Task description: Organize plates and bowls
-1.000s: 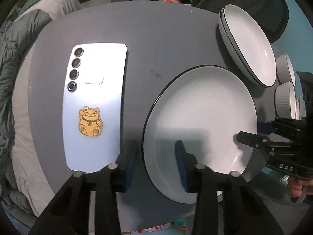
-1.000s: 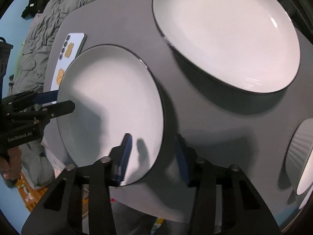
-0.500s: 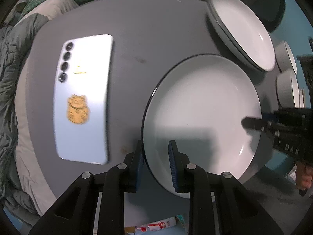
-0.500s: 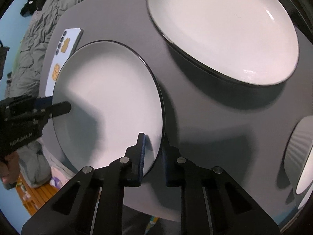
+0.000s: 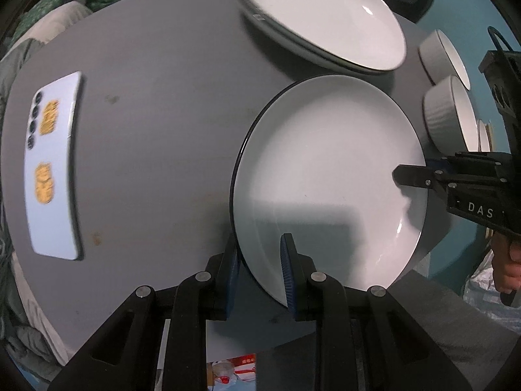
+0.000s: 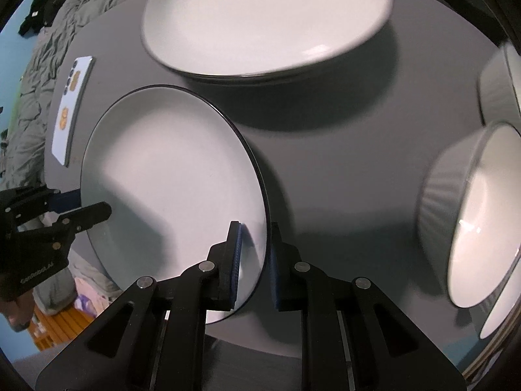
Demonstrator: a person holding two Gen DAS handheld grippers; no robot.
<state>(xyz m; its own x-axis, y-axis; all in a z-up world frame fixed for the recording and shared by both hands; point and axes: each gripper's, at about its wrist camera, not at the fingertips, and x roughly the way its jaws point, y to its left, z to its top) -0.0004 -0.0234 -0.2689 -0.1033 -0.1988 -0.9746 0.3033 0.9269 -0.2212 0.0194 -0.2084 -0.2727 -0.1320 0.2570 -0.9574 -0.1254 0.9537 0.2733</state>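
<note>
With both grippers clamped on opposite rims of the plate (image 5: 325,176), left gripper (image 5: 260,260) and right gripper (image 6: 254,254), I hold it apparently just clear of the worktop (image 5: 156,104); the plate stack (image 5: 322,16) lies beyond its far edge.

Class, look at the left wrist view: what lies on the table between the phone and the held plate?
Nothing: the left wrist view shows only bare grey table between the phone and the plate.
</note>
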